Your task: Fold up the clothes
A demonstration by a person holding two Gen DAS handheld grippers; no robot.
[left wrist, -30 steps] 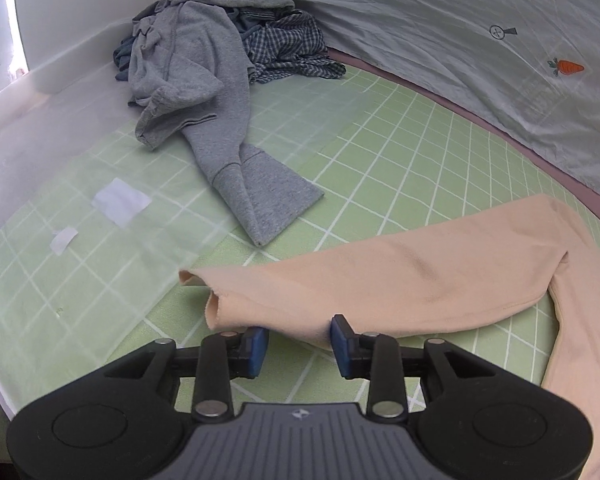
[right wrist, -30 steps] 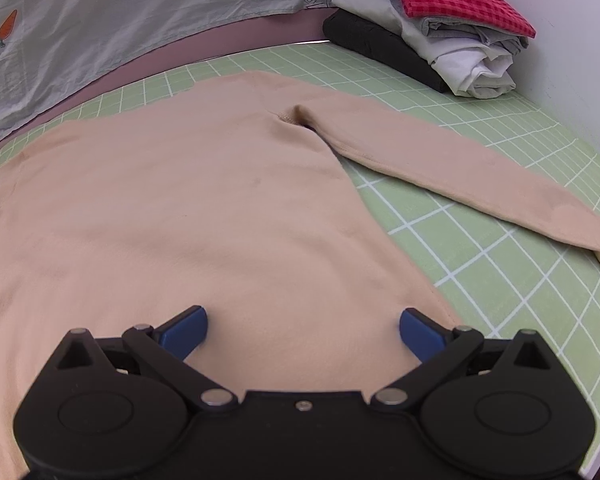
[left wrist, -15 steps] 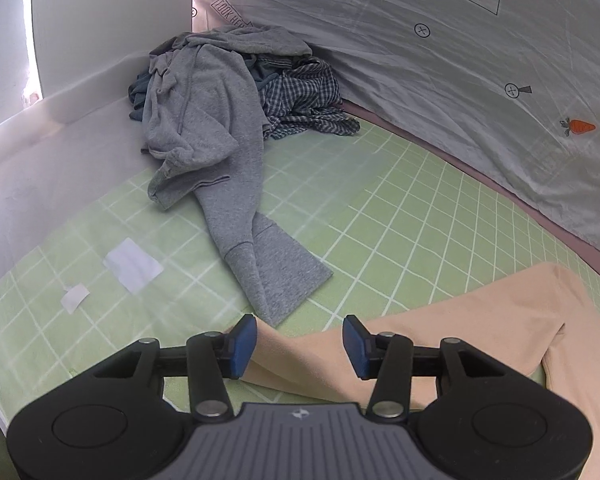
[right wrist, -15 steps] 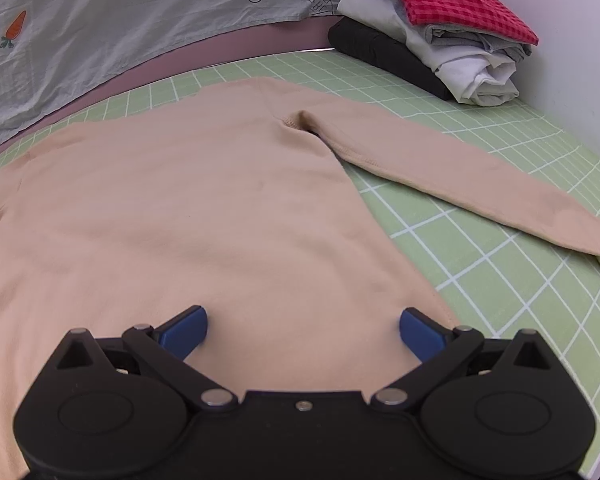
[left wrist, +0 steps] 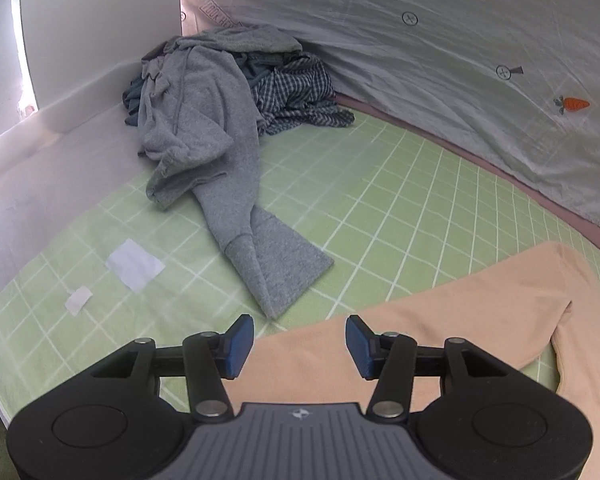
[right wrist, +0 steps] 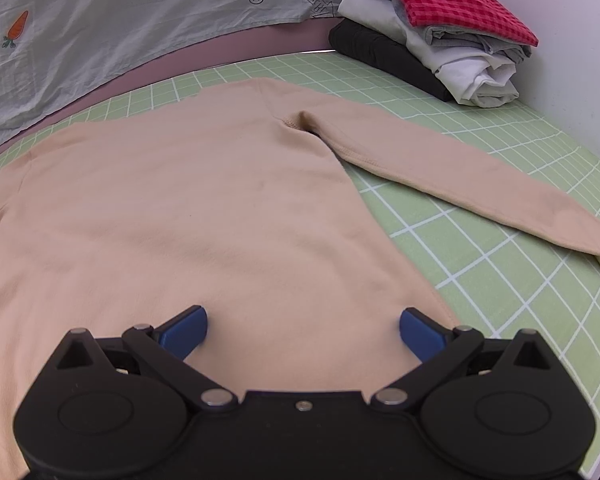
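— Why is the peach top (right wrist: 204,216) lying flat?

— So it folds neatly. It spreads out just ahead of the right gripper (right wrist: 302,330), whose jaws are wide apart and hold nothing.

— And the left gripper (left wrist: 299,340)?

— Open too, right over the sleeve (left wrist: 428,320) (maybe to grab it). A second ago its jaws were closer together, and the gray hoodie (left wrist: 220,168) looked farther ahead.

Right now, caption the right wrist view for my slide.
Open right gripper over spread peach sweater, folded stack behind.

White paper scraps (left wrist: 134,265) on green grid mat (left wrist: 380,200)
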